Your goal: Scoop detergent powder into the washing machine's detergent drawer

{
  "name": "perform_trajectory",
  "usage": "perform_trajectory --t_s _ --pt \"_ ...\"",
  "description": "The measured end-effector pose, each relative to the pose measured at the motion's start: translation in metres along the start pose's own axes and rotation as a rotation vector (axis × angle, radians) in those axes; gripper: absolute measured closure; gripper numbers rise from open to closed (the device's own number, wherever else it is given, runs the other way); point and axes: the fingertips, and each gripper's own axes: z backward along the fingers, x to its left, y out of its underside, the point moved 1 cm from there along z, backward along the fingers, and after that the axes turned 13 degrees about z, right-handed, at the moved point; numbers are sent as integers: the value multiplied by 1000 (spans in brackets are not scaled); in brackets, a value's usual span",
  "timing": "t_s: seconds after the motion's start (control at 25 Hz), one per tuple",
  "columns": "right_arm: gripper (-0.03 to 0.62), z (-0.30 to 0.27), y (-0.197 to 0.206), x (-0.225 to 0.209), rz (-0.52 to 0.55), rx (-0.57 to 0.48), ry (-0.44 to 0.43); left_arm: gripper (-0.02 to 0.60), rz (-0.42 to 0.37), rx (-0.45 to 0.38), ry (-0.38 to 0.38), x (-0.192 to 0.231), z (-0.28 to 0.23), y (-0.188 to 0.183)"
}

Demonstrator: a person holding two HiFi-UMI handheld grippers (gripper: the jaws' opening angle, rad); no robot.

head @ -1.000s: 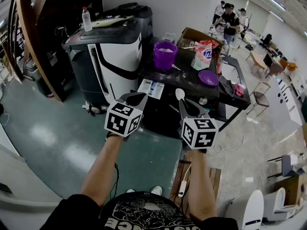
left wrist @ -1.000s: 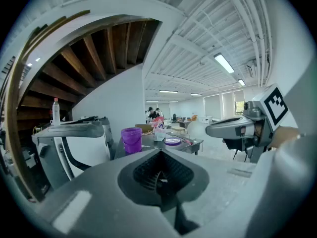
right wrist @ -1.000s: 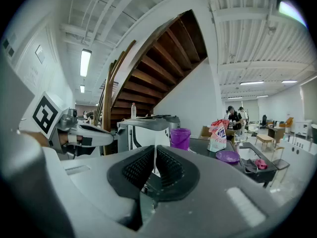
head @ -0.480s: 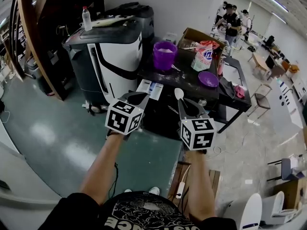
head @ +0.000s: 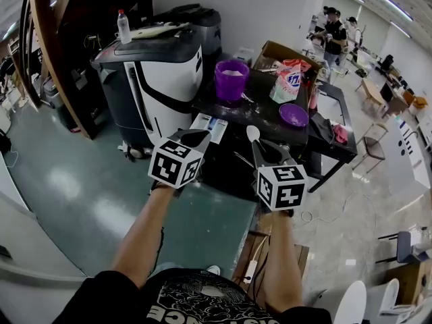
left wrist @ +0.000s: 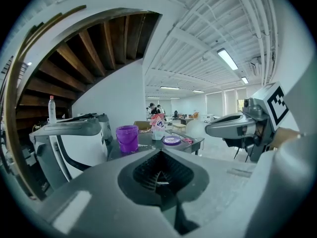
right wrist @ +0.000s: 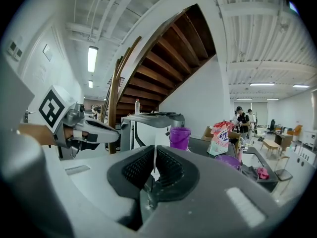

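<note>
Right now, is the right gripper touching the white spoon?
Touching. The right gripper view shows the right gripper shut on the white spoon's thin handle; the head view shows its bowl poking out.

The spoon (head: 252,133) handle is hidden within the right claw (head: 257,147). The print on the bag (head: 289,79) is too small to be read.
</note>
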Motion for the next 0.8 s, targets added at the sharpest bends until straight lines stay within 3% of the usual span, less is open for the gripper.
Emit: perform_trajectory --t_s 0.8 --pt "557 -46 6 -20 32 15 -46 581 -1 0 -45 31 -40 -12"
